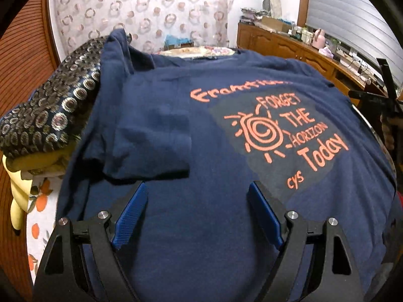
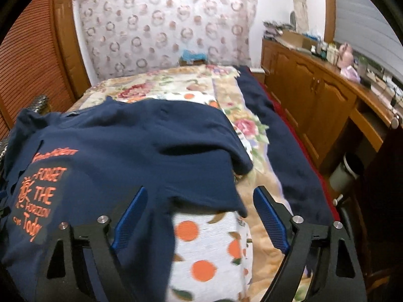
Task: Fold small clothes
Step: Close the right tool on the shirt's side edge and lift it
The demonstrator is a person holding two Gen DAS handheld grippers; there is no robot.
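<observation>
Beneath and ahead of the left gripper, jaws spread wide and empty, lies the navy T-shirt, one sleeve folded inward. The right gripper, also agape, hovers over the shirt's other sleeve edge on the floral bedspread.

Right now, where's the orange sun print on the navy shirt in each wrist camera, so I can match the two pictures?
Left wrist view: the orange sun print sits right of centre on the navy T-shirt, beyond the open left gripper.
Right wrist view: the print is at the far left edge, left of the open right gripper.
Shared landmark: the circle-patterned curtain at the back of both views.
</observation>
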